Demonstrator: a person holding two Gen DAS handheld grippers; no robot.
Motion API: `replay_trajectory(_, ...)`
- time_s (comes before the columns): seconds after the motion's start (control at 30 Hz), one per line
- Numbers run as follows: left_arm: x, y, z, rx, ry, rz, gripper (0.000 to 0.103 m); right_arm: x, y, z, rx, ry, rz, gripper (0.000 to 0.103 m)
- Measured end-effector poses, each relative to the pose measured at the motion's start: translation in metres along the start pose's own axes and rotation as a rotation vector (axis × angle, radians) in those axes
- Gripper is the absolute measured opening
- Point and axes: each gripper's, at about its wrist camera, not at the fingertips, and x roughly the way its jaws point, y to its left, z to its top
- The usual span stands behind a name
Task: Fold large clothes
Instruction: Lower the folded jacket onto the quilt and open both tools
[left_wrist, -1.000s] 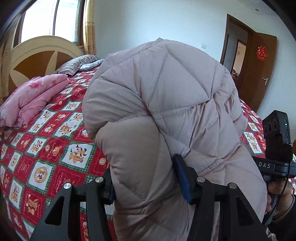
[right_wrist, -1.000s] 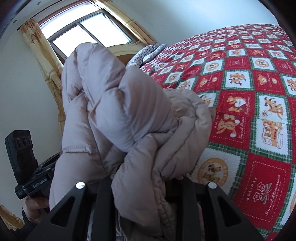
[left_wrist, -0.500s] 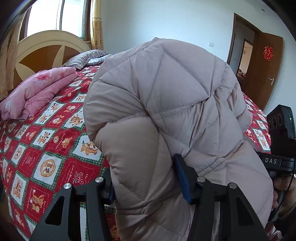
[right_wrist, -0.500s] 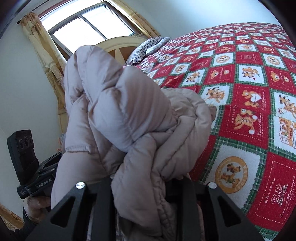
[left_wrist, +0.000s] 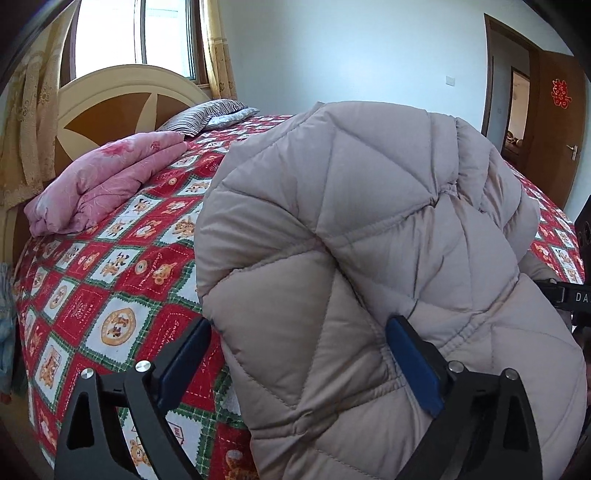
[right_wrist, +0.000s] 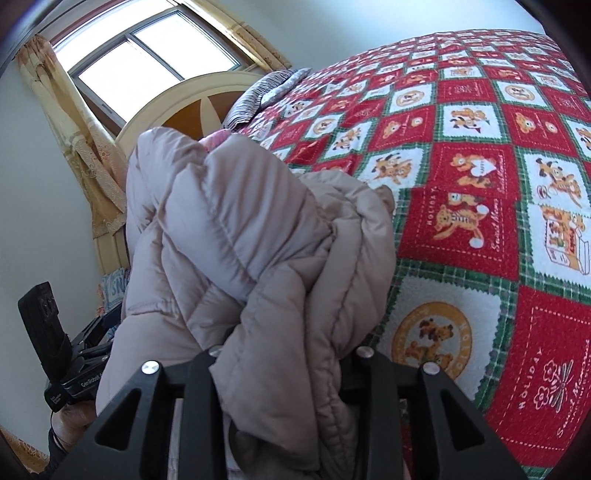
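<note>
A bulky beige quilted down jacket (left_wrist: 369, 258) is bunched up and held above the bed with the red patterned cover (left_wrist: 110, 280). My left gripper (left_wrist: 299, 354) has its blue-padded jaws spread wide around a thick fold of it; the left pad (left_wrist: 184, 358) stands slightly off the fabric. In the right wrist view the jacket (right_wrist: 251, 258) hangs over my right gripper (right_wrist: 284, 365), which is shut on a thick wad of it; its fingertips are hidden by the fabric. Each gripper's body shows at the edge of the other's view.
A folded pink quilt (left_wrist: 107, 181) and a striped pillow (left_wrist: 207, 114) lie near the headboard (left_wrist: 122, 103). The bed cover (right_wrist: 480, 184) stretches to the right. A wooden door (left_wrist: 554, 136) stands open at the far right. Window and curtains are behind the headboard.
Both grippers and the jacket have dropped lower toward the bed and shifted; more of the bed, the quilt and the headboard shows. The left jaws look slightly wider around the fold.
</note>
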Motion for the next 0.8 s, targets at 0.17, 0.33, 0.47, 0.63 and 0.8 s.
replay_trajectory(0.17, 0.002, 0.007, -0.003, -0.037, -0.008, -0.012, 0.101, -0.002, -0.004, -0.002, 0.009, -0.001, -0.024, 0.043)
replay_trajectory(0.33, -0.009, 0.005, -0.003, -0.032, -0.016, 0.014, 0.101, -0.014, -0.005, -0.001, 0.012, -0.014, -0.062, 0.058)
replay_trajectory(0.47, -0.034, 0.000, -0.003, -0.029, -0.045, 0.017, 0.101, -0.039, 0.006, -0.006, -0.011, -0.064, -0.116, 0.065)
replay_trajectory(0.63, -0.094, -0.010, -0.012, -0.002, -0.147, -0.018, 0.101, -0.092, 0.036, -0.022, -0.074, -0.175, -0.192, 0.073)
replay_trajectory(0.8, -0.131, -0.015, -0.023, 0.027, -0.196, -0.035, 0.101, -0.121, 0.071, -0.039, -0.149, -0.257, -0.210, 0.078)
